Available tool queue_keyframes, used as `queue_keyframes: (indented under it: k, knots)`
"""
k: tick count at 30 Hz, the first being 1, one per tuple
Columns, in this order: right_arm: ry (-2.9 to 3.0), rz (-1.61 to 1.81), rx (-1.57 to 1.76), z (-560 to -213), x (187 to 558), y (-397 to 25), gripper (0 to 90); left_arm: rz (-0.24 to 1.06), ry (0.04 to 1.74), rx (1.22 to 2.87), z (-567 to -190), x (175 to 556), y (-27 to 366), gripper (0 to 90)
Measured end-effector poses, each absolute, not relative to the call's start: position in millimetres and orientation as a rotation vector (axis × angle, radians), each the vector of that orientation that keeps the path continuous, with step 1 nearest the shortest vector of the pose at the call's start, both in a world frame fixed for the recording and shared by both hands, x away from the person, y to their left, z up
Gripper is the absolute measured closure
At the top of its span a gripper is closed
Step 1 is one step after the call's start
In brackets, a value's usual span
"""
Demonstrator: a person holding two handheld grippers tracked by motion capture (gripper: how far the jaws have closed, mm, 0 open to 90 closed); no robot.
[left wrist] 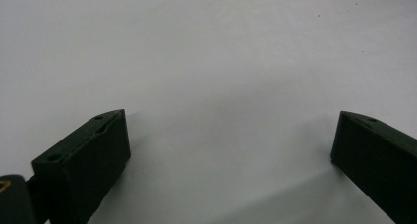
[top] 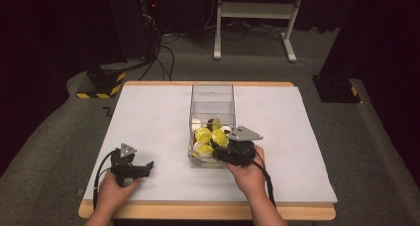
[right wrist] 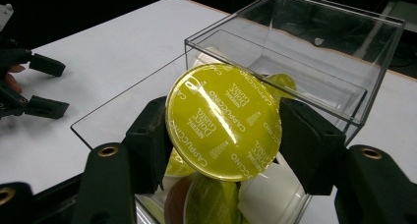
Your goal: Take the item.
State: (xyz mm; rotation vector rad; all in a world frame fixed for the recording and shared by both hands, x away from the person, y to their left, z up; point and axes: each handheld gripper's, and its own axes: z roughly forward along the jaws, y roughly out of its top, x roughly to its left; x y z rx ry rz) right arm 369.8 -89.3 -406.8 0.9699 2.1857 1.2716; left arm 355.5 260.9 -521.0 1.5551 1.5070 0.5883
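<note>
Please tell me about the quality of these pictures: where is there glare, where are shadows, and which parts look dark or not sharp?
High view: bright white table, very dark surroundings, soft detail. Left gripper view: the left gripper casts soft shadows on plain white; its black jaws show little detail. Right gripper view: glare streaks on the yellow capsule lid and reflections on the clear box; the print is readable.
</note>
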Motion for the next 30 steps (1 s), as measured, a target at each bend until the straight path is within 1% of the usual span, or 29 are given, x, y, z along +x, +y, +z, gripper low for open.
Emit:
queue_keyframes:
  k: [30]
  knots:
    - [2.101,1.283,1.013,-394,377,-116,40.6,0.588,1.509,1.548,-521,355,260,1.4]
